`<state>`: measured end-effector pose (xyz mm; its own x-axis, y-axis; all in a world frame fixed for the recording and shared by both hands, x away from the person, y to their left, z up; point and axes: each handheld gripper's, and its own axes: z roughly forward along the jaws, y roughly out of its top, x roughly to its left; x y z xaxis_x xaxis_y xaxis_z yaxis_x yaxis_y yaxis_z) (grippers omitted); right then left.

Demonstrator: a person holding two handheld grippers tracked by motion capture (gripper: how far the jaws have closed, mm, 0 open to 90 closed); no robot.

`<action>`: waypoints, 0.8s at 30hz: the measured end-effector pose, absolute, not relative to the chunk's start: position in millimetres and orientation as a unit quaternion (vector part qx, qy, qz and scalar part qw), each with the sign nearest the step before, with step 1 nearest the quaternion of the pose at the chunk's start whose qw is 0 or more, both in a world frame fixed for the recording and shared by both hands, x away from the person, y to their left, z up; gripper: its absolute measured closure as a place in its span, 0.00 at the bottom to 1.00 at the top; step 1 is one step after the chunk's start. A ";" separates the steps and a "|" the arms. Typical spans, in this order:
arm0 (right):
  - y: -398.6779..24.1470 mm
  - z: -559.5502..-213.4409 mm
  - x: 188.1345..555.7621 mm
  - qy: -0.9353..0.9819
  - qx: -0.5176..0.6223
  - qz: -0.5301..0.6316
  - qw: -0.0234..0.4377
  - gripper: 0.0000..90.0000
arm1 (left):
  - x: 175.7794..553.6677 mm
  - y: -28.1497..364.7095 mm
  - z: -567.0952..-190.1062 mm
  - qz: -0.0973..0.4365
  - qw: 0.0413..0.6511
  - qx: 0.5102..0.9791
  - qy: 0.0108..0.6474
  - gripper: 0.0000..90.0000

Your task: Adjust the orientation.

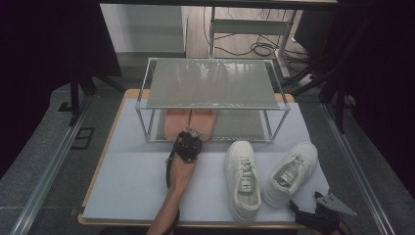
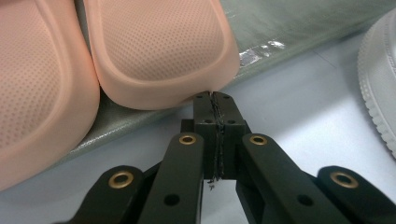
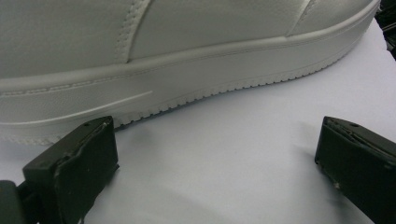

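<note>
**Left gripper at the heel of the pink slipper**

While your left gripper [image 2: 213,100] is clenched tight with nothing between its jaws, its tips sit right against the rounded end of the right-hand one of the two salmon-pink perforated rubber slippers [image 2: 159,51]; whether they actually touch it cannot be told. That pair lies side by side on the lower shelf of the silver metal-framed two-tier rack [image 1: 211,100], its near ends poking out over the shelf's front edge, directly ahead of your left hand [image 1: 182,169].

Your right gripper [image 3: 215,163] is released, jaws spread wide, resting low at the near right corner of the pale blue-grey counter [image 1: 132,181]. Just beyond its jaws runs the ribbed sole of the right-hand white leather lace-up sneaker [image 3: 187,70], close to the left jaw but not between the two. The other white sneaker [image 1: 242,178] lies beside it, toe pointing toward the rack.
</note>
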<state>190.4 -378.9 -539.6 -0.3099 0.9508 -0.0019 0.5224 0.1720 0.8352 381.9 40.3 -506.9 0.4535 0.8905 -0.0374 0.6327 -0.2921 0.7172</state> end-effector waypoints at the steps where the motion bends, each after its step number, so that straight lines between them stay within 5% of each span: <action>1: -378.9 -539.6 190.4 0.713 0.517 0.383 0.279 0.00 | 382.6 40.4 -507.2 0.189 0.340 0.782 0.487 0.99; 15: -378.9 -539.6 190.4 0.713 0.517 0.384 0.279 0.00 | 377.2 45.8 -501.5 0.185 0.351 0.780 0.483 0.95; 24: -378.6 -539.5 190.4 0.712 0.517 0.383 0.280 0.00 | 354.5 62.5 -483.9 0.191 0.365 0.782 0.467 0.80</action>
<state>190.4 -378.6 -539.5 -0.3082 0.9513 -0.0022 0.5231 0.1714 0.8349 354.5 62.5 -483.9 0.4903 0.8705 -0.0425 0.5915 -0.2966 0.7498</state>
